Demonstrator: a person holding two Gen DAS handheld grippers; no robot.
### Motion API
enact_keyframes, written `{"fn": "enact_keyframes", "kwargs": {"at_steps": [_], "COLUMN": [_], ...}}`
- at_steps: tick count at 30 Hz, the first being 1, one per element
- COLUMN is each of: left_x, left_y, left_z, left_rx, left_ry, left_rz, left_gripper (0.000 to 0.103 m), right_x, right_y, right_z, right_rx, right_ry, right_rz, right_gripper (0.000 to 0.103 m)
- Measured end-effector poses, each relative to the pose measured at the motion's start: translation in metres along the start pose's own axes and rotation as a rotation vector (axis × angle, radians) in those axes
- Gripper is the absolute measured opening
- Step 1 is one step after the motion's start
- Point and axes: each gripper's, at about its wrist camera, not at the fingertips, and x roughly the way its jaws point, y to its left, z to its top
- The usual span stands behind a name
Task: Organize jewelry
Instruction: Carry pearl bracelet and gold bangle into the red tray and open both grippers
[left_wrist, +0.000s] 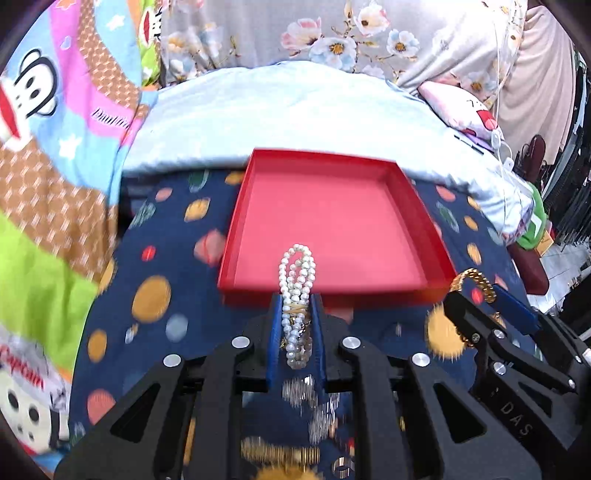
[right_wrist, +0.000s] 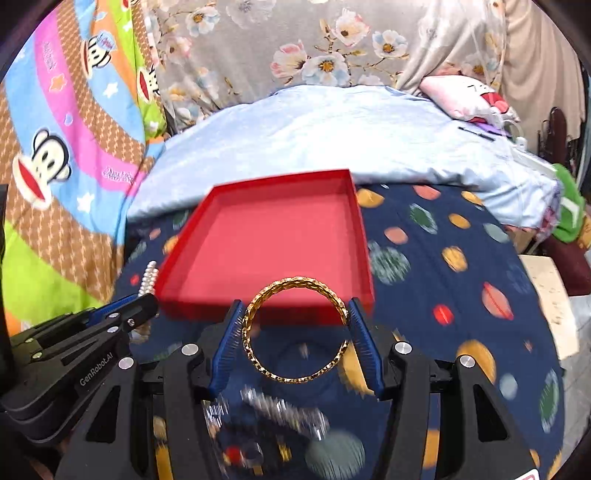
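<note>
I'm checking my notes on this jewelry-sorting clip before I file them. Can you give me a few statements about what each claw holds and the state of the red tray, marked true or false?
1. The left claw is shut on a pearl bracelet. True.
2. The right claw holds a silver chain. False: it grips a gold bangle across its width.
3. The red tray already contains jewelry. False: its floor is bare in both views.
4. The tray sits on a dark blue cloth with a planet print. True.
5. The gold bangle lies inside the tray. False: it is held in front of the tray's near wall.
</note>
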Motion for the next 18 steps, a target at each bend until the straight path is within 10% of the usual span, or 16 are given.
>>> {"fn": "enact_keyframes", "kwargs": {"at_steps": [18], "left_x": [0.122], "left_y": [0.004], "left_z": [0.125], "left_rx": [0.012], "left_ry": [0.021], "left_rz": [0.019], "left_gripper": [0.013], "right_x": [0.141], "right_y": [-0.003], "right_z": [0.116], "right_rx": [0.012], "right_ry": [0.111], "right_rz": [0.032], "right_gripper": [0.055]}}
